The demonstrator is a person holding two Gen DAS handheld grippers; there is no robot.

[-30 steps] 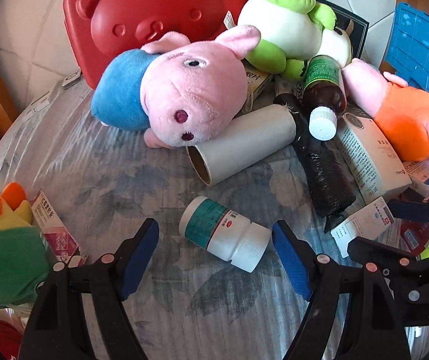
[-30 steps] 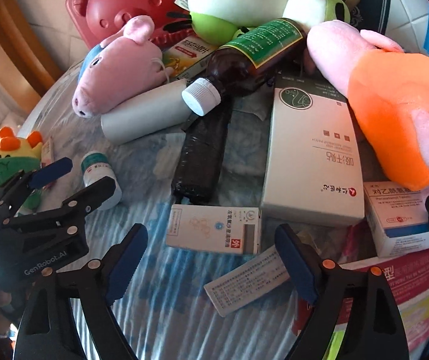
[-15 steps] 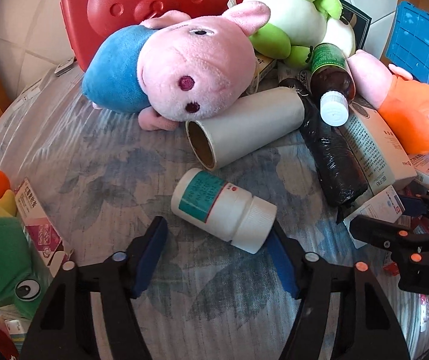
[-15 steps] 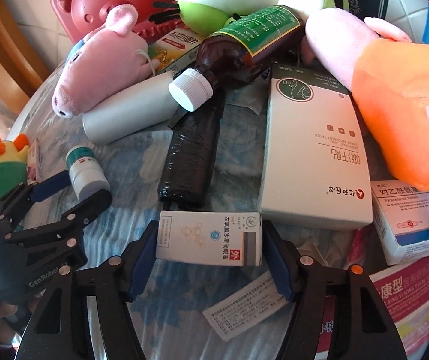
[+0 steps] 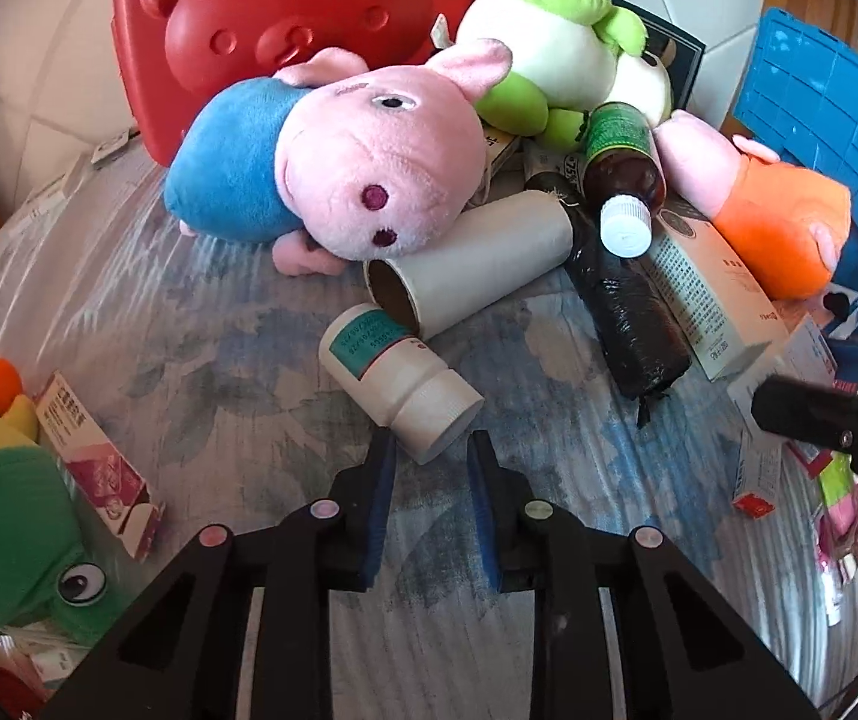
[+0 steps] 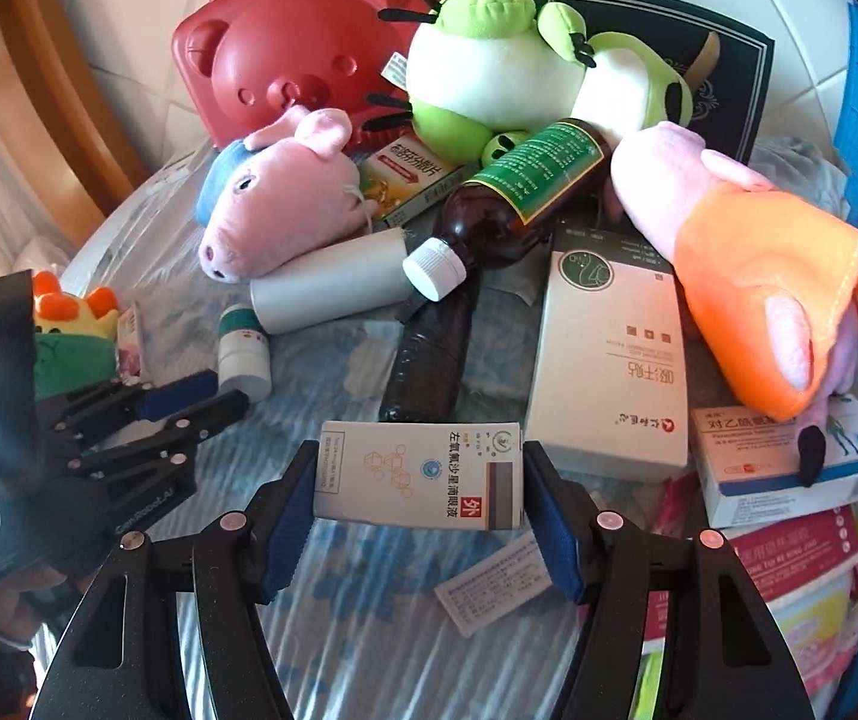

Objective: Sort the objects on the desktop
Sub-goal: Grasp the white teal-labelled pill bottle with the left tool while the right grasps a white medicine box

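A white pill bottle [image 5: 390, 369] with a teal label lies on the blue-patterned cloth, its cap toward my left gripper [image 5: 432, 450]. The left jaws are closing, and their tips pinch the cap's end; the bottle's body sticks out ahead of them. The right wrist view shows the same bottle [image 6: 242, 354] at the tips of the left gripper [image 6: 228, 393]. My right gripper [image 6: 420, 456] is shut on a small white eye-drop box [image 6: 417, 474], pads on its two short ends. The box hangs just above the cloth and a paper leaflet [image 6: 495, 582].
Behind the bottle lie a cardboard tube [image 5: 477, 258], a blue-and-pink pig plush [image 5: 333, 174], a brown medicine bottle [image 5: 621, 168], a black wrapped roll [image 5: 633, 324] and a long white box [image 6: 609, 354]. A red bear case [image 5: 285, 18] stands at the back, a blue crate [image 5: 825, 120] right, a green plush [image 5: 3, 516] left.
The left jaws narrowed onto the pill bottle, which swung its cap toward them. The right jaws closed on the eye-drop box and lifted it off the cloth.
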